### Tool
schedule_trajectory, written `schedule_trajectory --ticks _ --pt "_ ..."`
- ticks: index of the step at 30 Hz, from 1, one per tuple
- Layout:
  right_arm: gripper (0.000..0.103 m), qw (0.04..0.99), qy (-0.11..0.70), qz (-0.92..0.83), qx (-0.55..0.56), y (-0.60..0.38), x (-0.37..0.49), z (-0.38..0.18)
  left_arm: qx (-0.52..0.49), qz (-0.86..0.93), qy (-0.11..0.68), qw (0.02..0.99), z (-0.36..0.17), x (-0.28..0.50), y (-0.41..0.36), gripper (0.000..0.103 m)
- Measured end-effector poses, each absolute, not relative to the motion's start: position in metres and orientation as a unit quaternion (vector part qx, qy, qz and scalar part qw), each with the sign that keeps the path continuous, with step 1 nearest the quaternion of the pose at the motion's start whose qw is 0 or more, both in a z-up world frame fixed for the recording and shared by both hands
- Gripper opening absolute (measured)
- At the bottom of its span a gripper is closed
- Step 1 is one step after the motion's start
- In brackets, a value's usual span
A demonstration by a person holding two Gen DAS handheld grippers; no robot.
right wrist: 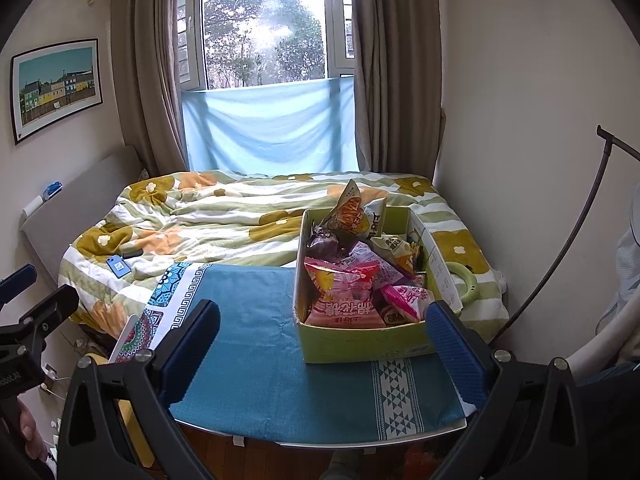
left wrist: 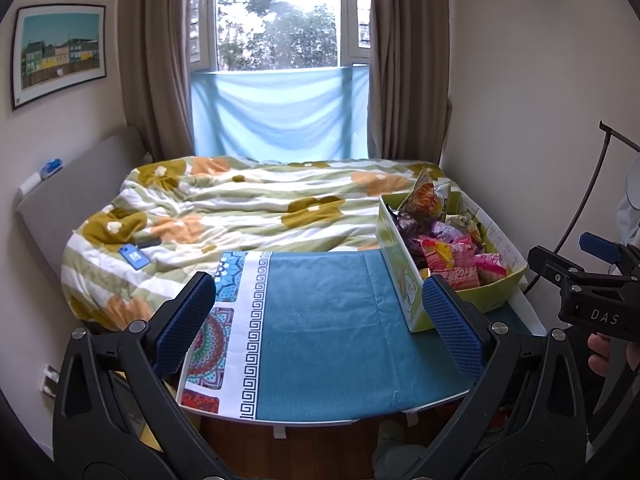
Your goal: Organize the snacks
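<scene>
A green cardboard box [right wrist: 360, 340] full of snack packets stands at the right of a small table covered by a teal cloth [right wrist: 256, 340]. Pink packets [right wrist: 344, 300] lie at the front of the pile and an orange packet [right wrist: 352, 212] sticks up at the back. The box also shows in the left wrist view [left wrist: 404, 280], with its packets [left wrist: 452, 256]. My left gripper [left wrist: 320, 320] is open and empty above the cloth [left wrist: 320, 320], left of the box. My right gripper [right wrist: 320, 352] is open and empty, just in front of the box.
Behind the table is a bed with a flowered quilt [right wrist: 224, 216]; a blue card [right wrist: 118, 266] lies on it. A green ring [right wrist: 466, 284] lies right of the box. A curtained window [right wrist: 264, 80] is behind, walls at both sides. The other gripper shows at the right edge [left wrist: 588, 288].
</scene>
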State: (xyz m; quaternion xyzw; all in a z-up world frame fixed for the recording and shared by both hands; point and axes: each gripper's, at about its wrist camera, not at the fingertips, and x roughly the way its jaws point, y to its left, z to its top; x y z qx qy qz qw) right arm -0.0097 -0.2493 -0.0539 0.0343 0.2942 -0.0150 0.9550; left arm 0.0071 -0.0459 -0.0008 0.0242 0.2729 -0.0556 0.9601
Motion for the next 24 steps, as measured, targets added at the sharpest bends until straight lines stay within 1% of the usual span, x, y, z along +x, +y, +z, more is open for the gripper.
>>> schedule_trajectory --ticks 24 --pt "0.102 0.955 0.295 -0.013 0.035 -0.249 -0.011 -0.053 0.010 -0.052 0.264 0.963 0.005 -0.004 -0.049 0.102"
